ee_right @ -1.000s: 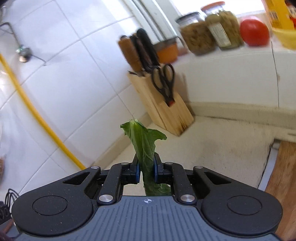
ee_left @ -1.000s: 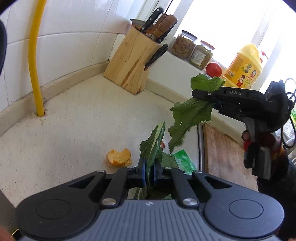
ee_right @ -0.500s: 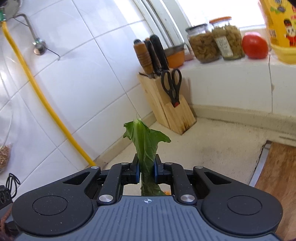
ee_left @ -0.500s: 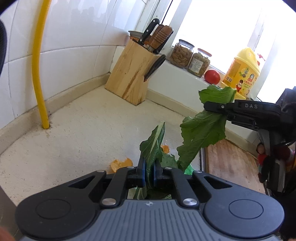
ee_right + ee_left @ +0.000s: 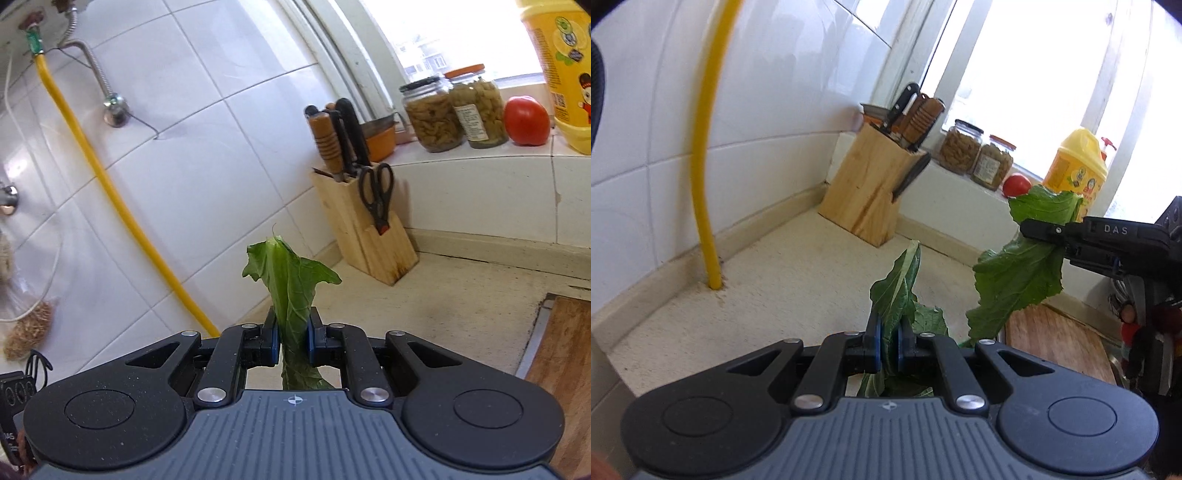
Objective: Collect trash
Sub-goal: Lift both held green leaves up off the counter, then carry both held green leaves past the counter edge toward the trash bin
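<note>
My left gripper (image 5: 887,341) is shut on a dark green leaf (image 5: 897,291) that sticks up between its blue pads. In the right wrist view my right gripper (image 5: 291,339) is shut on a paler green leaf (image 5: 290,284) standing upright in its jaws. The left wrist view also shows the right gripper (image 5: 1052,230) from the side at the right, with its large leaf (image 5: 1019,280) hanging down below the fingers. Both grippers are held in the air above the speckled countertop (image 5: 783,291).
A wooden knife block (image 5: 873,195) stands in the back corner. Jars (image 5: 960,151), a tomato (image 5: 1015,184) and a yellow bottle (image 5: 1075,166) line the window ledge. A yellow pipe (image 5: 707,177) runs down the tiled wall. A wooden cutting board (image 5: 1056,339) lies at the right.
Both grippers have risen with their leaves still held. The orange peel and green scrap on the counter have dropped out of the left wrist view.
</note>
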